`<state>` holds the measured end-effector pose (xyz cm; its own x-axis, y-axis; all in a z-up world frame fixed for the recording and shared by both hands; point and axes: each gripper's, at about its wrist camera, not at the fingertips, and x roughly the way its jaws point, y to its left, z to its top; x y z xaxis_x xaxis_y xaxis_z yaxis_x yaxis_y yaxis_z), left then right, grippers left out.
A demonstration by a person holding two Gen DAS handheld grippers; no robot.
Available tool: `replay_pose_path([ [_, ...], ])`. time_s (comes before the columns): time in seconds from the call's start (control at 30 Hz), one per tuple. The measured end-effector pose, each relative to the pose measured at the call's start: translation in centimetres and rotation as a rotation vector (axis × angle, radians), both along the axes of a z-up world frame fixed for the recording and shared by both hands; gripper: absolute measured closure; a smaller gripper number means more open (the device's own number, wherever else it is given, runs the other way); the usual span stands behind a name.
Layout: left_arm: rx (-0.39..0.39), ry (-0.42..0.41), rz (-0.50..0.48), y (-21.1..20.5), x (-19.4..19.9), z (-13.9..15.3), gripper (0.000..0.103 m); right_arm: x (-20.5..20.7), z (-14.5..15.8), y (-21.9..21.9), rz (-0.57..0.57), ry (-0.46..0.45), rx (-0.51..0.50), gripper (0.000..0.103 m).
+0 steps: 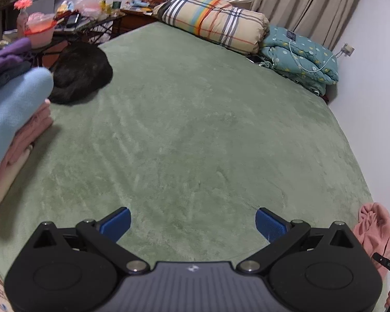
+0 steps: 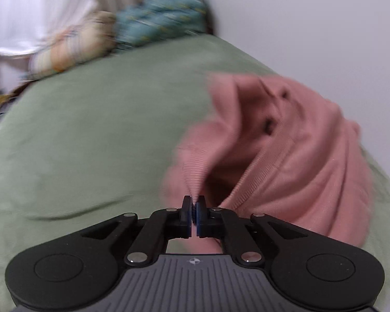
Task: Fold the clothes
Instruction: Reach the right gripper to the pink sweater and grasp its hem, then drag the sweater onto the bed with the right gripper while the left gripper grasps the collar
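Observation:
A pink knit garment (image 2: 286, 156) with dark buttons hangs crumpled over the green bed cover (image 2: 91, 130). My right gripper (image 2: 194, 205) is shut on its ribbed edge and holds it up; this view is blurred. The same garment (image 1: 375, 228) shows at the far right of the left wrist view, by the bed's edge. My left gripper (image 1: 192, 221) is open and empty, low over the bare green cover (image 1: 195, 117).
A stack of folded clothes, light blue (image 1: 10, 114) on pink, stands at the left. A black garment (image 1: 80, 74) lies behind it. A plaid quilt (image 1: 213, 22) and a teal quilt (image 1: 299, 57) lie at the far edge by the wall.

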<state>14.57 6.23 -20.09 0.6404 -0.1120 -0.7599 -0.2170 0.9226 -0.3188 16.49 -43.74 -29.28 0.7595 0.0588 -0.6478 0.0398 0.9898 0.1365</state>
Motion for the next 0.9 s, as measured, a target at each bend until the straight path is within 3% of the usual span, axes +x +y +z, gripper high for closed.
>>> replay_pose_path([
  [0.13,-0.019,-0.002,0.002,1.2,0.0,-0.1,0.000,-2.0,5.5,8.0,0.194,-0.140,0.087,0.100],
  [0.27,-0.037,-0.005,0.008,2.5,-0.1,-0.1,0.000,-0.4,8.7,16.2,0.367,-0.136,0.110,0.100],
  [0.43,-0.030,-0.021,0.087,6.1,-1.6,0.4,0.000,1.7,12.7,26.5,0.582,-0.118,0.131,0.100],
  [0.5,-0.017,-0.018,0.094,7.1,-2.1,0.2,0.000,2.6,14.2,30.6,0.668,-0.111,0.139,0.092],
  [0.57,-0.003,-0.015,0.101,8.1,-2.6,0.1,0.000,3.5,15.8,34.7,0.754,-0.104,0.147,0.074],
  [0.6,0.004,-0.014,0.105,8.5,-2.8,0.1,0.000,3.8,15.9,35.5,0.757,-0.100,0.137,0.064],
  [0.7,0.020,-0.008,0.115,9.8,-3.4,-0.3,0.000,4.3,15.0,34.4,0.708,-0.078,0.168,0.053],
  [0.9,-0.042,0.042,0.137,7.1,-0.7,-4.7,0.001,1.5,10.3,27.7,0.558,0.010,0.227,0.048],
])
